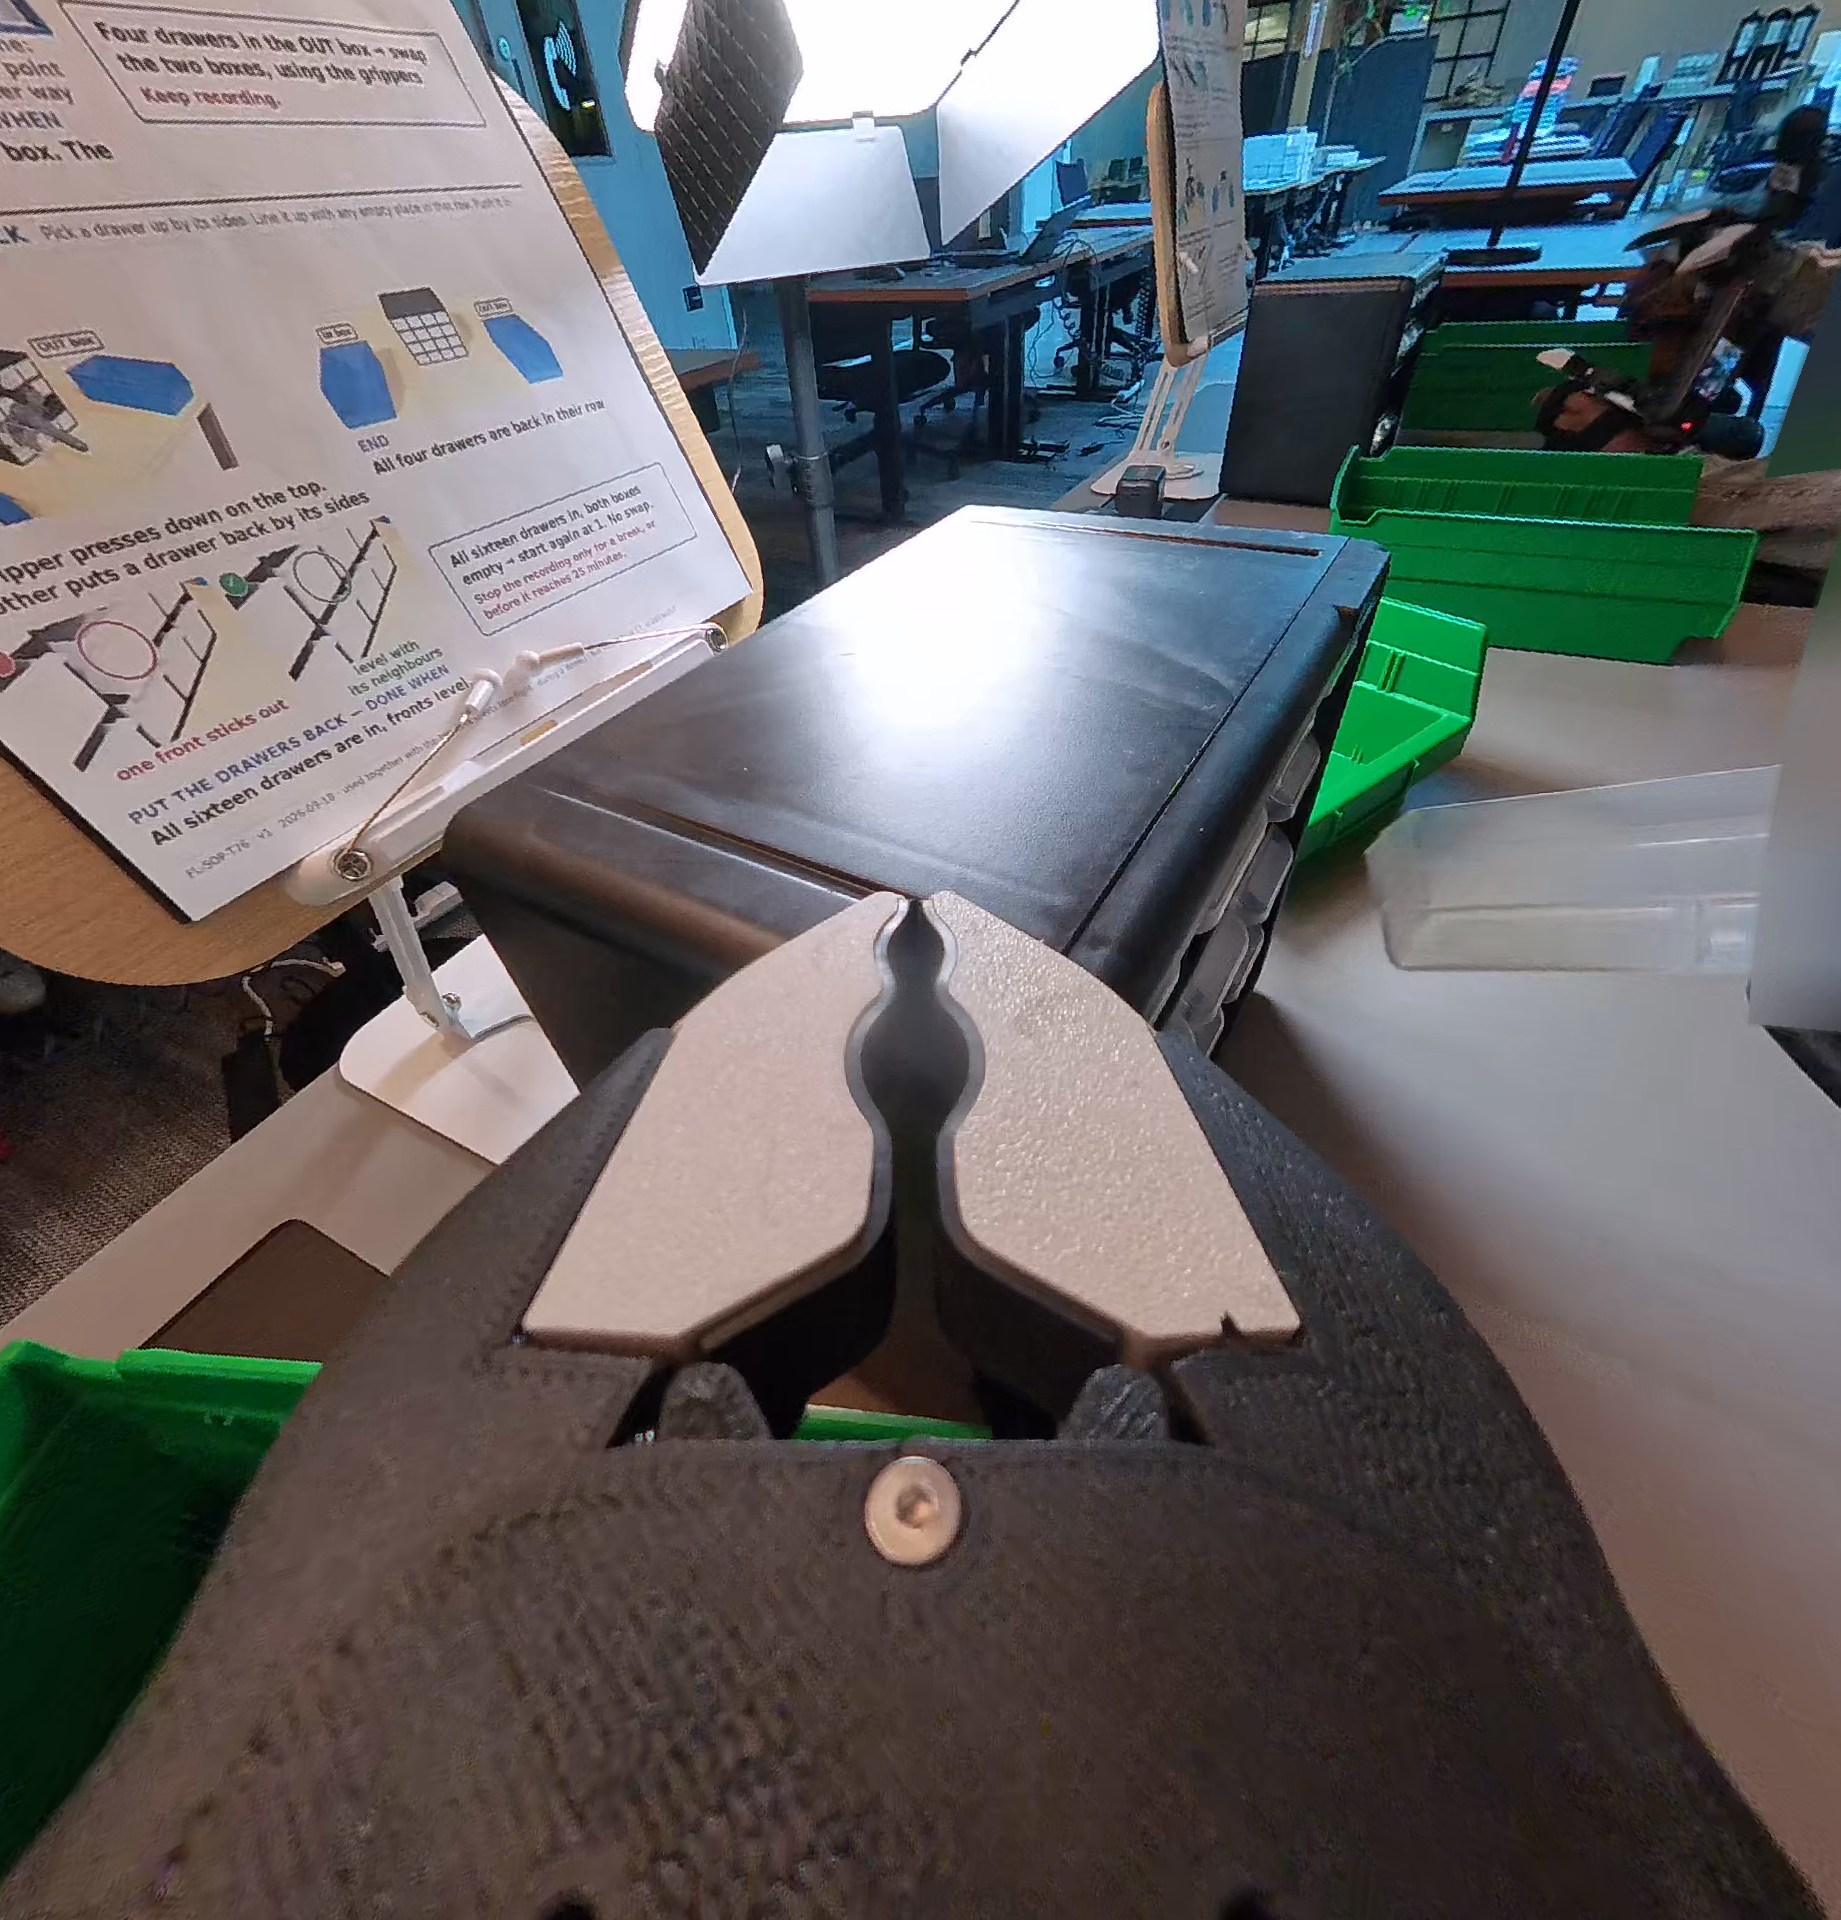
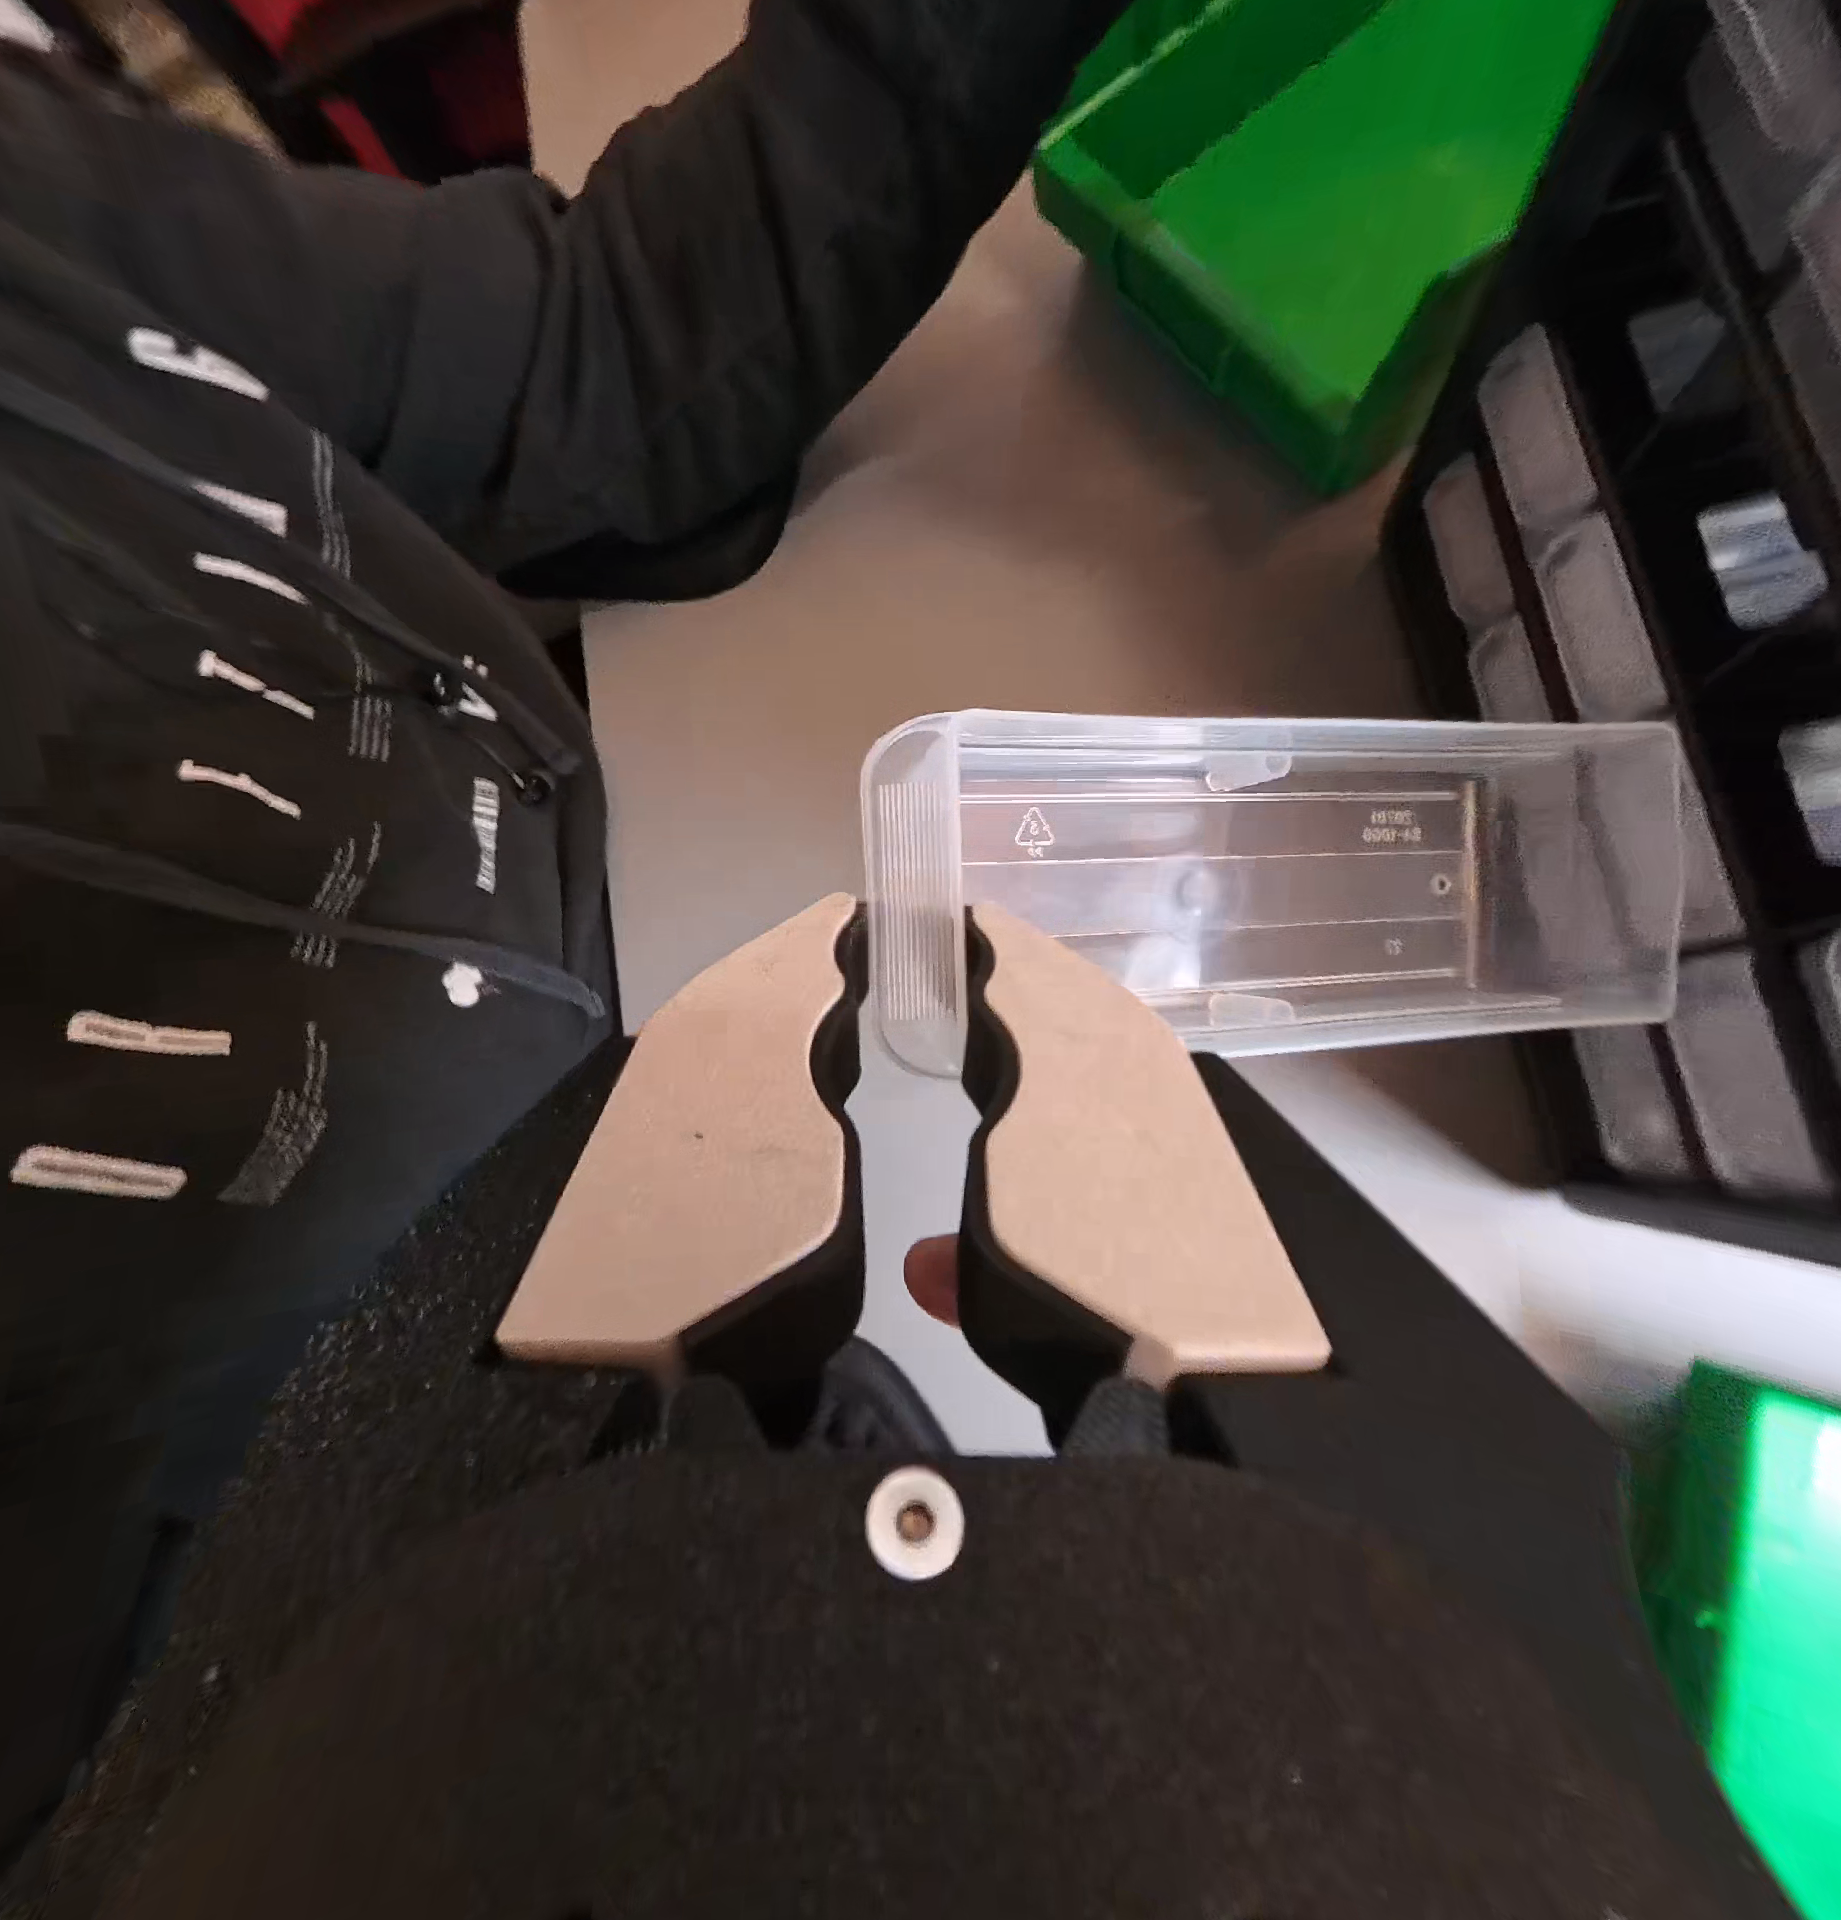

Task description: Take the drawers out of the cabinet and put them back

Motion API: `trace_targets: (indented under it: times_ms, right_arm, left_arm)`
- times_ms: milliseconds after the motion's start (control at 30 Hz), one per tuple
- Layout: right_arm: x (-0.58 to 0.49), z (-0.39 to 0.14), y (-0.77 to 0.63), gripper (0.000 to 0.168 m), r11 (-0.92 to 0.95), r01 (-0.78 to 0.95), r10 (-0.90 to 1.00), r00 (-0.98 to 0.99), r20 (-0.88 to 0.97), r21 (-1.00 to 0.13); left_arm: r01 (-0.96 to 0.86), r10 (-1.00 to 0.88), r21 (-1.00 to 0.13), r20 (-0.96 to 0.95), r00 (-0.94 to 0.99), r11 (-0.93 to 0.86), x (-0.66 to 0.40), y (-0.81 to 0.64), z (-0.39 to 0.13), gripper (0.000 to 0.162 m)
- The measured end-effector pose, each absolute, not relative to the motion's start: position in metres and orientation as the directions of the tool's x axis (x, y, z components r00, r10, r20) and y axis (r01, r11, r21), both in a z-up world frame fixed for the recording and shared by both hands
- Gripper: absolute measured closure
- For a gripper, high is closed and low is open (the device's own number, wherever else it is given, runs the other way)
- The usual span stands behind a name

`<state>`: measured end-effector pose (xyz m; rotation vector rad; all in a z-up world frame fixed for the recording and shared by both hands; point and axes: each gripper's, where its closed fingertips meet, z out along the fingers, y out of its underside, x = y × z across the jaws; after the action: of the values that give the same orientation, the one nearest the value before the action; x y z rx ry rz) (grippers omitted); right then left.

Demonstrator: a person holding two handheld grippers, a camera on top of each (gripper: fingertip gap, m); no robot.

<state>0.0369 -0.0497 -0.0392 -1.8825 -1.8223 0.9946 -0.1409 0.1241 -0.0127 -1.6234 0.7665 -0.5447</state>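
Observation:
My left gripper (image 1: 912,914) is shut and empty, its tips at the near edge of the top of the black cabinet (image 1: 957,707). My right gripper (image 2: 914,925) is shut on the ribbed front handle of a clear plastic drawer (image 2: 1311,883) and holds it in the air. The drawer's far end points toward the cabinet front (image 2: 1664,727), where several clear drawers sit in slots and some slots look dark. The same drawer shows in the left wrist view (image 1: 1581,883) to the right of the cabinet.
A green bin (image 1: 74,1538) lies at my lower left. More green bins (image 1: 1539,551) stand behind and right of the cabinet, and one green bin (image 2: 1342,197) is by the cabinet front. An instruction sheet on a stand (image 1: 303,436) is at left. A person's dark sleeve (image 2: 604,343) crosses the table.

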Motion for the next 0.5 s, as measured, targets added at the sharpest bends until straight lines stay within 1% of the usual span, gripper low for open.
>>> trace_targets:
  times_ms: [33, 133, 267, 400, 500]
  right_arm:
    - [0.041, -0.040, -0.052, 0.153, -0.163, 0.719, 0.968, -0.017, -0.251, -0.676]
    - [0.062, -0.043, -0.050, 0.153, -0.256, 0.689, 0.963, 0.123, -0.239, -0.677]
    - [0.102, -0.054, -0.014, 0.153, -0.404, 0.649, 0.910, 0.353, -0.216, -0.644]
    - [0.144, -0.070, 0.055, 0.153, -0.583, 0.548, 0.772, 0.605, -0.197, -0.601]
    - [0.170, -0.095, 0.109, 0.153, -0.694, 0.475, 0.645, 0.744, -0.174, -0.541]
  left_arm:
    - [-0.185, -0.736, -0.979, -0.065, 0.674, -0.083, -0.141, 0.124, -0.013, 0.162]
    - [-0.185, -0.735, -0.979, -0.065, 0.675, -0.083, -0.141, 0.124, -0.013, 0.162]
    - [-0.181, -0.735, -0.980, -0.061, 0.675, -0.085, -0.141, 0.124, -0.013, 0.162]
    - [-0.186, -0.732, -0.979, -0.066, 0.678, -0.084, -0.141, 0.124, -0.013, 0.162]
    - [-0.188, -0.733, -0.979, -0.067, 0.677, -0.084, -0.141, 0.124, -0.013, 0.162]
